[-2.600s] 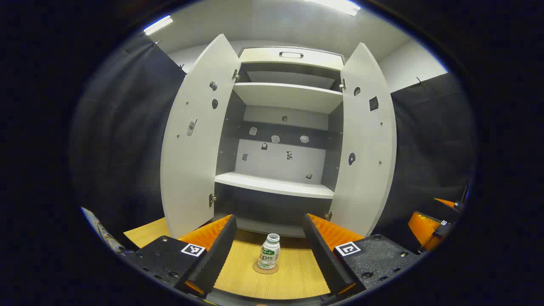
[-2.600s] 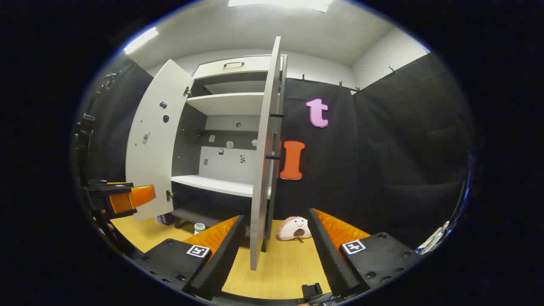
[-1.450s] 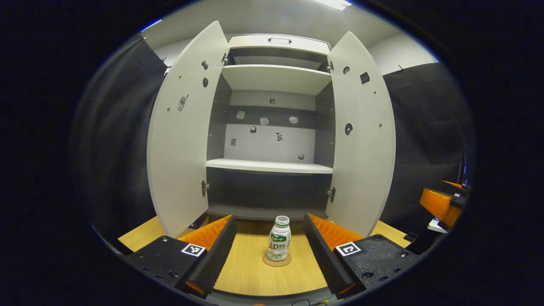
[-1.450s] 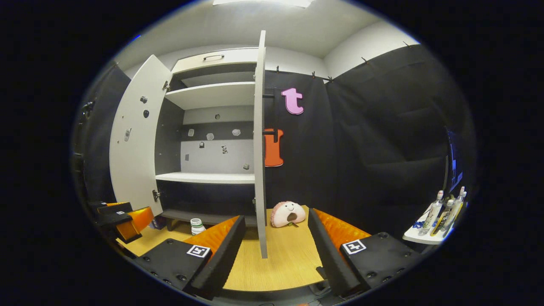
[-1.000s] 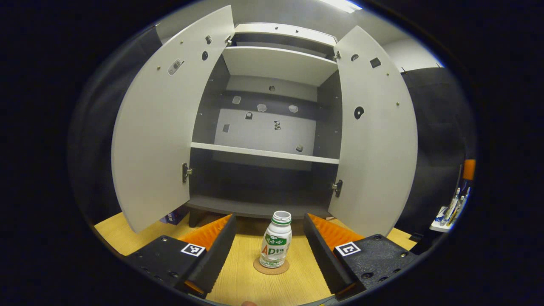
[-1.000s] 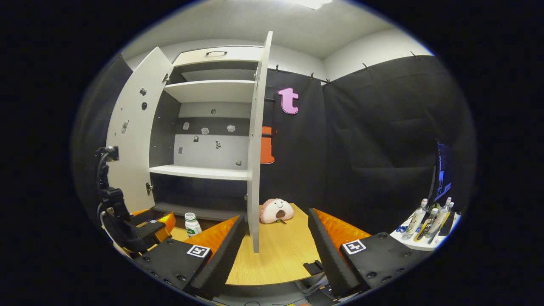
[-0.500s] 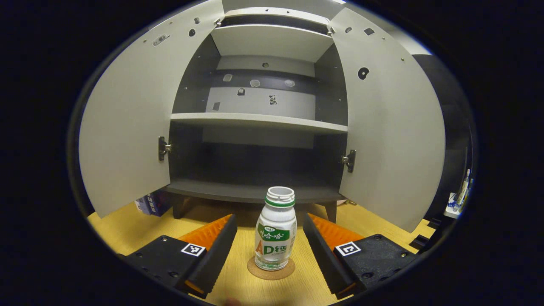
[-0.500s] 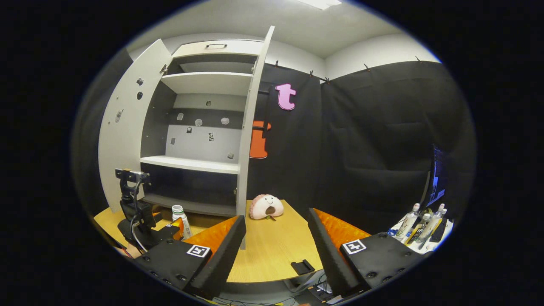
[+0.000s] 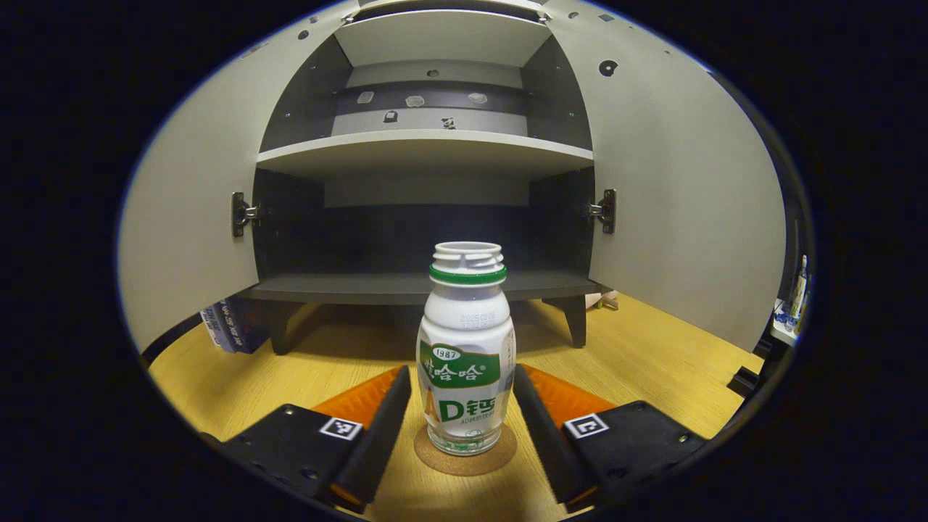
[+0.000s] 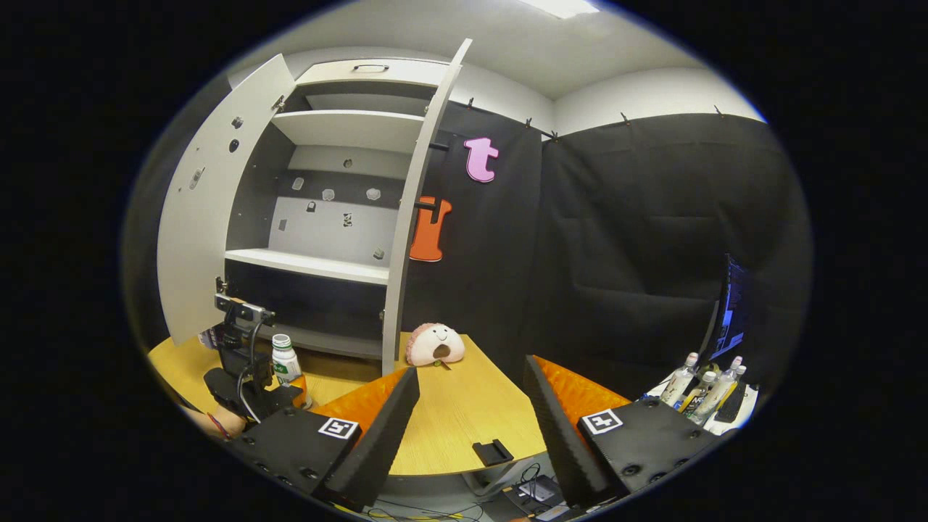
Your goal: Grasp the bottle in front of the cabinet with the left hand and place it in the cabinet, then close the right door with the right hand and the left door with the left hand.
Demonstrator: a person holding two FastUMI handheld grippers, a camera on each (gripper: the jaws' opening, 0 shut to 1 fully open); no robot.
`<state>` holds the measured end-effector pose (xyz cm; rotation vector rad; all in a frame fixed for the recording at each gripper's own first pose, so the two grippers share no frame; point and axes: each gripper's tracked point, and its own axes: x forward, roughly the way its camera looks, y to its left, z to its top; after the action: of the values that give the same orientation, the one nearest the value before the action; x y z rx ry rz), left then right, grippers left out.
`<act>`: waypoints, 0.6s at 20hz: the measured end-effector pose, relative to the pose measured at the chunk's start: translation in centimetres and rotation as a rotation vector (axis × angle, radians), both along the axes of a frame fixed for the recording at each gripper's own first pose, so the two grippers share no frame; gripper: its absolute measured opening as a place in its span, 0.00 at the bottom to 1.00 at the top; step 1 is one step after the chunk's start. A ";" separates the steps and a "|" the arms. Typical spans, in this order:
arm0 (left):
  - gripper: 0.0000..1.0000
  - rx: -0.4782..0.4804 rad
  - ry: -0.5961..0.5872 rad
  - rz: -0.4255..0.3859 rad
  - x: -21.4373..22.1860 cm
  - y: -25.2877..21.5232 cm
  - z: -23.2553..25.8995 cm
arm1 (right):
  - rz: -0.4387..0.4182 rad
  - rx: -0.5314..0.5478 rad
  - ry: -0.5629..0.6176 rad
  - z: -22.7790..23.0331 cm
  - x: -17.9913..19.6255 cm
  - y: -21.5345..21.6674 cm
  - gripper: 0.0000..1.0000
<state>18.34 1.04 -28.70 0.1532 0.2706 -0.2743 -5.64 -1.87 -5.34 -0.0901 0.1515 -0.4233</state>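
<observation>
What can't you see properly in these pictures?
- Bottle: its back is turned away in the left gripper view; in the right gripper view the left gripper hides its base.
- Coaster: mostly under the bottle.
- Small bottles: too small at the right gripper view's edge.

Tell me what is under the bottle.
A round coaster on the table; the bottle stands upright on it. The coaster's middle is covered by the bottle's base.

A white bottle (image 9: 465, 348) with a green neck ring and a green and orange label is seen on a brown cork coaster (image 9: 465, 458). The surface (image 9: 638, 362) is light wood-grained, the cabinet (image 9: 428, 148) pale grey outside and dark inside. A pink plush toy (image 10: 434, 344) is shown.
</observation>
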 end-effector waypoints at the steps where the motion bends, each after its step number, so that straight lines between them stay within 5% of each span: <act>1: 0.78 -0.001 0.014 -0.014 -0.1 -0.3 0.1 | -0.002 -0.002 0.000 0.0 0.0 -0.2 0.96; 12: 0.77 0.013 -0.088 -0.074 1.3 -0.1 15.4 | 0.019 0.006 -0.055 1.4 2.8 -1.0 0.96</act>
<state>19.62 0.92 -13.30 0.1884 0.1801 -0.3387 -2.86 -2.86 -3.95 -0.0742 0.0979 -0.4063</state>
